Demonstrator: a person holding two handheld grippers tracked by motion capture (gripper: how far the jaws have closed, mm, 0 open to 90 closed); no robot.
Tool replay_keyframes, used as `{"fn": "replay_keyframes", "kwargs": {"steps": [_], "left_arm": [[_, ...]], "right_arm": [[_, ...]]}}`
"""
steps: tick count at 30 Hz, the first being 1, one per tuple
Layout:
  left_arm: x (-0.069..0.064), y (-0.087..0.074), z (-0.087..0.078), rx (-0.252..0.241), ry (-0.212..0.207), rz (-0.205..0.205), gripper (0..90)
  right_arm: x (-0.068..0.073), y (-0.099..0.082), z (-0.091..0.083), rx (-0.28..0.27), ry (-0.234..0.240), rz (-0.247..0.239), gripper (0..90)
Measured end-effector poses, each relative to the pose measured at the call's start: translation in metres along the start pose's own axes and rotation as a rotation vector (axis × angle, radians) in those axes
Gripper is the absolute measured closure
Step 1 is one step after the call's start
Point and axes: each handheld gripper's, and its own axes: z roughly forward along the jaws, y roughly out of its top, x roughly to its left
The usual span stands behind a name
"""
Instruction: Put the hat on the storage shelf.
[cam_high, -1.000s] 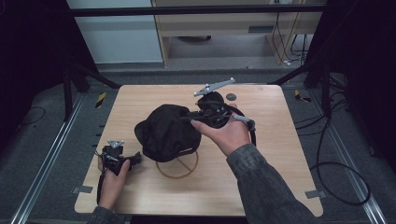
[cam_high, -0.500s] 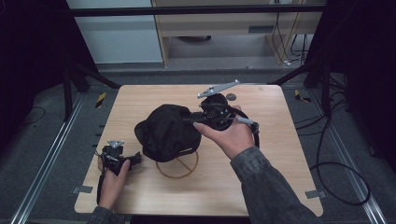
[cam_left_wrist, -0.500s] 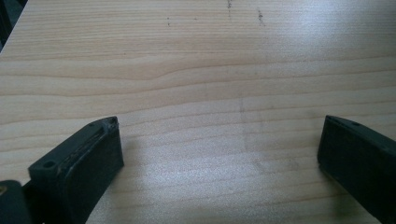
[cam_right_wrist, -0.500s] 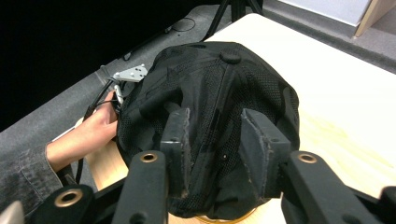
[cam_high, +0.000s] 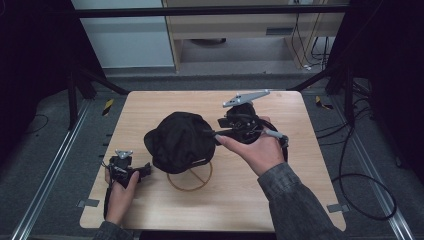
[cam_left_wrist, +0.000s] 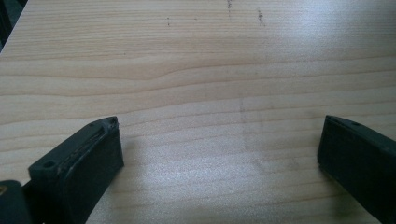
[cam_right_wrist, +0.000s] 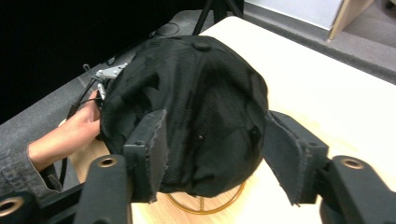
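The right gripper has just been opening; its jaws now stand half wide on either side of the black cap, no longer pinching it. That suggests the cap is set on the wire stand and released. The left gripper rests wide open over bare table. No writing is readable.

The black cap hides most of the wire stand beneath it, leaving a gold ring and spokes visible, while in the right gripper view the cap covers the far hand's left gripper except its grey plate and cable.
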Motion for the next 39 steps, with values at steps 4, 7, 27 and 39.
{"fn": "replay_keyframes", "kwargs": {"steps": [4, 7, 27, 39], "left_arm": [[0.0, 0.0, 0.0, 0.0, 0.0, 0.0, 0.0], [0.0, 0.0, 0.0, 0.0, 0.0, 0.0, 0.0], [0.0, 0.0, 0.0, 0.0, 0.0, 0.0, 0.0], [0.0, 0.0, 0.0, 0.0, 0.0, 0.0, 0.0]], "right_arm": [[-0.003, -0.005, -0.005, -0.006, -0.019, 0.007, 33.8], [-0.007, -0.008, -0.01, -0.014, -0.038, 0.012, 29.8], [-0.025, -0.026, -0.03, -0.053, -0.135, 0.009, 7.9], [-0.037, -0.043, -0.039, -0.063, -0.16, 0.021, 6.1]]}}
